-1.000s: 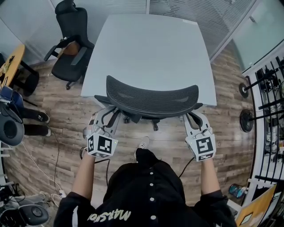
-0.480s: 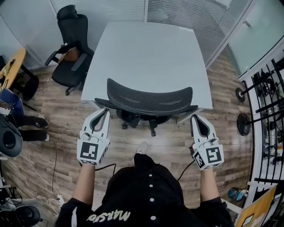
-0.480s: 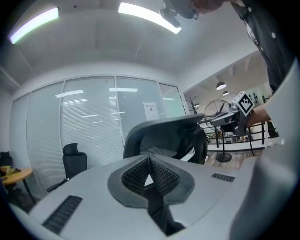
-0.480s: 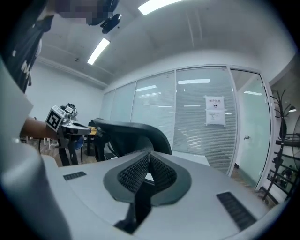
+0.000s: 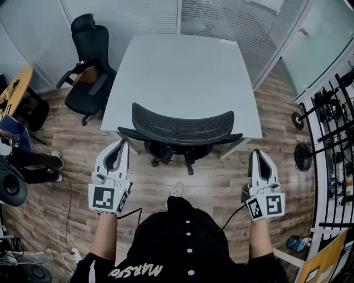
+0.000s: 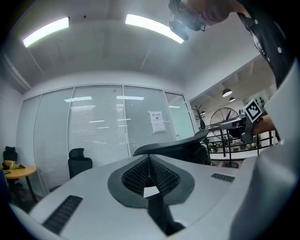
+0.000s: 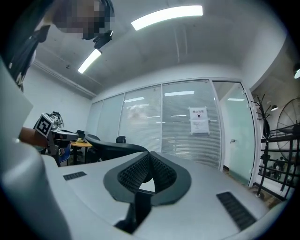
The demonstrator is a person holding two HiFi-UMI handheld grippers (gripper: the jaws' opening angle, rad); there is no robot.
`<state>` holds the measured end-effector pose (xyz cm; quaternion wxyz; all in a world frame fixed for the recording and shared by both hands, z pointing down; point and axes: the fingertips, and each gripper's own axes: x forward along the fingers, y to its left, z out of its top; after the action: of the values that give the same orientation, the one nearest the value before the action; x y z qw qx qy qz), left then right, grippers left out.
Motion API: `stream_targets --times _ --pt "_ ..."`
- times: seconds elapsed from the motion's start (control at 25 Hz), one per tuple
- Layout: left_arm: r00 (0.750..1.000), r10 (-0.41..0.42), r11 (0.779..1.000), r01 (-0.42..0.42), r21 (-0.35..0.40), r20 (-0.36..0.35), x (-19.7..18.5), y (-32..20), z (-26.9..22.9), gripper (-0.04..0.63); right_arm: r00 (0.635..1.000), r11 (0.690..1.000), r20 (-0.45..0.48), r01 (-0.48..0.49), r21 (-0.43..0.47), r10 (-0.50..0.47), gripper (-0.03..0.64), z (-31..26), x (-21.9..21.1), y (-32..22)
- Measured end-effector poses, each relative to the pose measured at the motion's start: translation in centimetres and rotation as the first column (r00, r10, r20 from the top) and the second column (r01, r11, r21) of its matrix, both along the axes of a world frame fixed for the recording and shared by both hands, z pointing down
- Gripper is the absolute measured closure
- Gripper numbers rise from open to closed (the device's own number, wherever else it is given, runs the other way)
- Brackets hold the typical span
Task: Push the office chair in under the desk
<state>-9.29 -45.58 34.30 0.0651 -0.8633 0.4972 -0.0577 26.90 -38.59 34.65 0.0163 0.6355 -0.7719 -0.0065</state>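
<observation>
Room: wood-plank floor (image 5: 72,171); a glass partition with blinds (image 5: 221,16) runs behind the desk.
Far left: round wooden table (image 5: 15,85) at the edge of my head view. Beside it a spare black chair (image 5: 88,61) stands off the desk's left corner.
Left of centre: my left gripper (image 5: 121,145) hangs over the floor, to the left of the office chair and not touching it. Its jaws are pressed together with nothing between them, as the left gripper view shows plainly.
Centre: office chair (image 5: 182,126), mesh backrest turned toward me. Its seat is tucked beneath the near edge of the white desk (image 5: 182,66), and its base and castors show on the floor below the backrest.
Right of centre: my right gripper (image 5: 258,153) hangs over the floor, to the right of the office chair and apart from it. Its jaws are likewise closed on nothing.
Far right: black metal rack (image 5: 332,110) along the wall.
</observation>
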Motion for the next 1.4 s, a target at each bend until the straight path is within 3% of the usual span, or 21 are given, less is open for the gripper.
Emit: stream_targets --times 0.44,1.4 --pt "0.998 -0.070 0.997 0.070 0.034 -0.011 -1.9 0.8 -1.5 0.577 0.994 0.994 0.018 -0.104 0.039 0.103 0.583 -0.7 2.5 1.9" --pt "0.998 -0.062 0.997 0.062 0.047 0.000 -2.0 1.1 -1.5 0.577 0.994 0.994 -0.019 -0.107 0.032 0.108 0.589 -1.4 1.4 1.9"
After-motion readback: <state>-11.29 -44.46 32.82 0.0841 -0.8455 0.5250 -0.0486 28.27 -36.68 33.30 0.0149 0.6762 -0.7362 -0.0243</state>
